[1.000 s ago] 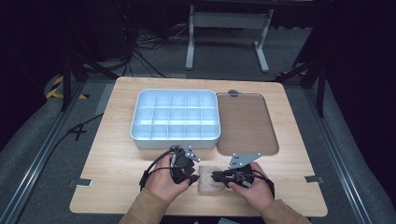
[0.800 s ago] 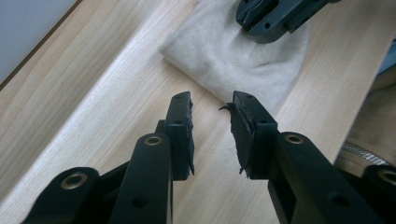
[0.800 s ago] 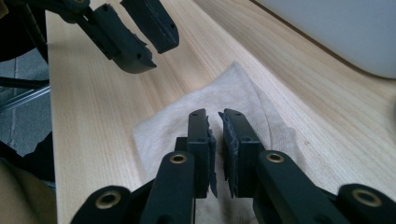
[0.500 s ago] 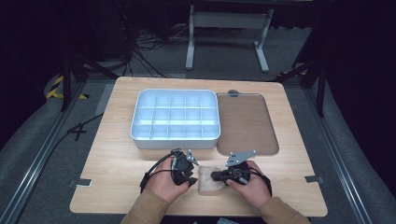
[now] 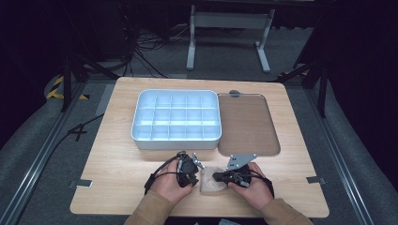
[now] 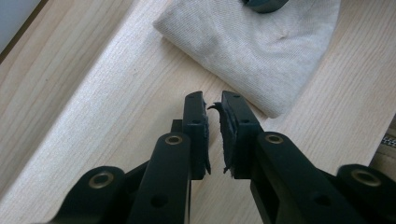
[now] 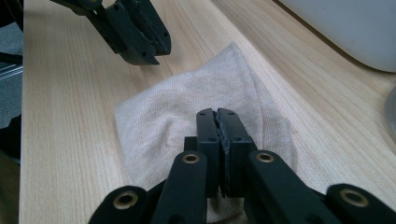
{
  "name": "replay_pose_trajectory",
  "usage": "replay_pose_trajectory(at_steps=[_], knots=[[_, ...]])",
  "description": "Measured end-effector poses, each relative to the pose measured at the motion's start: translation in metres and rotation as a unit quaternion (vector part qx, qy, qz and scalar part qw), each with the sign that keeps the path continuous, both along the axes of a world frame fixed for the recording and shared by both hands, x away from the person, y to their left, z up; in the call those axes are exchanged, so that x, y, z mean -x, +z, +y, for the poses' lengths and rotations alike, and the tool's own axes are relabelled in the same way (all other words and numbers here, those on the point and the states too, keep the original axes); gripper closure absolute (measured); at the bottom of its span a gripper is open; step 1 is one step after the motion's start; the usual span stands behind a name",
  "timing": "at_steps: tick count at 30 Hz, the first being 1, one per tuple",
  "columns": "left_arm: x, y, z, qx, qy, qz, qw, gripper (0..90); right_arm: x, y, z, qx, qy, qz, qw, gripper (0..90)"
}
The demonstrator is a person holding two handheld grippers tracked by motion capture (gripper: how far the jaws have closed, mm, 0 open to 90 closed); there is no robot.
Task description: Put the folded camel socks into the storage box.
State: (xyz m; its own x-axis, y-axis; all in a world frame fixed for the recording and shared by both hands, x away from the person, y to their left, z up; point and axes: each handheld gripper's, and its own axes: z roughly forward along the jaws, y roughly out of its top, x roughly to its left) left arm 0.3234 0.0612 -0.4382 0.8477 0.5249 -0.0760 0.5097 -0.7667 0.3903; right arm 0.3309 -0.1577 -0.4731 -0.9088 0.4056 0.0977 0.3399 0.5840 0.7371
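2 tongs at beige cloth, jaws together.

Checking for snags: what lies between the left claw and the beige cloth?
Bare wood of the table, seen in the left gripper view: the left claw sits just short of the beige cloth.

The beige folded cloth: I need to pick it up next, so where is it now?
In the high view, the beige folded cloth lies near the wooden table's front edge, between the left gripper and right gripper, in front of the white compartment tray.
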Motion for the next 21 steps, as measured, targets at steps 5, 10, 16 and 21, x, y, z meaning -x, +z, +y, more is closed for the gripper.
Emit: replay_pose_trajectory(at_steps=[5,10,16,21], knots=[[0.001,-0.002,-0.004,-0.018,-0.002,-0.008,0.9998,88.3,-0.001,-0.001,-0.001,-0.005,0.003,0.001,1.0000,88.8],[0.000,-0.004,-0.009,-0.029,-0.007,-0.009,0.9995,89.8,-0.002,-0.003,-0.006,-0.014,0.003,0.002,0.9999,89.1],[-0.001,-0.006,-0.018,-0.045,-0.018,-0.006,0.9988,89.9,0.000,-0.004,-0.007,-0.016,0.005,-0.010,0.9998,89.1],[-0.001,-0.007,-0.025,-0.057,-0.026,-0.013,0.9979,89.9,0.001,-0.005,-0.009,-0.023,0.003,-0.009,0.9997,89.1]])
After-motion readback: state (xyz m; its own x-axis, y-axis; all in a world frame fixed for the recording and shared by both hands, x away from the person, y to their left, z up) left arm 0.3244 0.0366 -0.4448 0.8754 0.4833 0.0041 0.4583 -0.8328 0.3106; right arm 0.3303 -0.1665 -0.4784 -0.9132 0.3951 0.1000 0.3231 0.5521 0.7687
